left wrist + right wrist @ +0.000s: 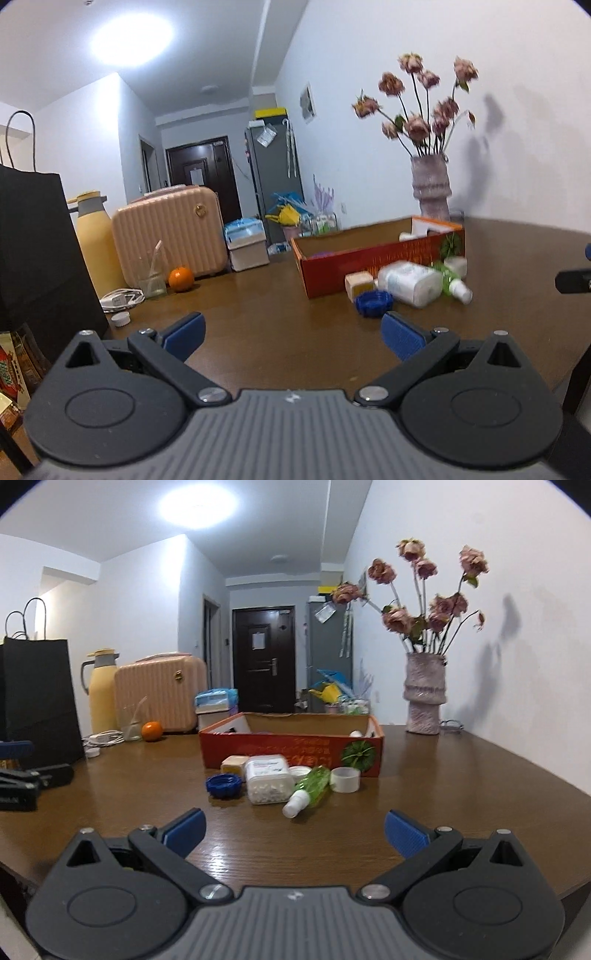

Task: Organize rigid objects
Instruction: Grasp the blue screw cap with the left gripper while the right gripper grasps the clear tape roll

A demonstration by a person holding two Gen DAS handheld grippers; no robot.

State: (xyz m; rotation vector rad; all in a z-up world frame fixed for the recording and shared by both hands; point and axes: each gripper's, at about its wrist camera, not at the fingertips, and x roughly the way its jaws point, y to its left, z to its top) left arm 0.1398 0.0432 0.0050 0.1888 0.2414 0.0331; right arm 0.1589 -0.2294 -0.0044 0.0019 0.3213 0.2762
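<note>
On the far left of the brown wood-grain table (pixel 424 797) stands a matte black paper bag (pixel 37 694) with cord handles. Just right of it sit a yellow jug (pixel 103 690) with a grey collar, a ribbed pink suitcase (pixel 159 694) with a round gold badge, a clear glass (pixel 132 723) and a round orange (pixel 152 731); a coiled white cable (pixel 103 737) lies near them.

Toward the middle, a red cardboard box (pixel 291 749) lies open on top, its front printed with upside-down writing too blurred to read and a green-and-white round picture at the right end. The things to be sorted lie in a cluster just in front of it: a scalloped blue cap (pixel 224 785), a small cream cube (pixel 234 764), a clear tub (pixel 269 778) of white pieces with an unreadable label, a green spray bottle (pixel 309 789) lying on its side with a white nozzle, and a short white ring-shaped roll (pixel 345 780).

Far right, a ridged pale vase (pixel 424 694) holds dried pink roses (pixel 424 590).

The left gripper (pixel 291 332) has its blue ribbed pads wide apart over bare table. The right gripper (pixel 293 829) is likewise spread wide, holding nothing, near the cluster.
</note>
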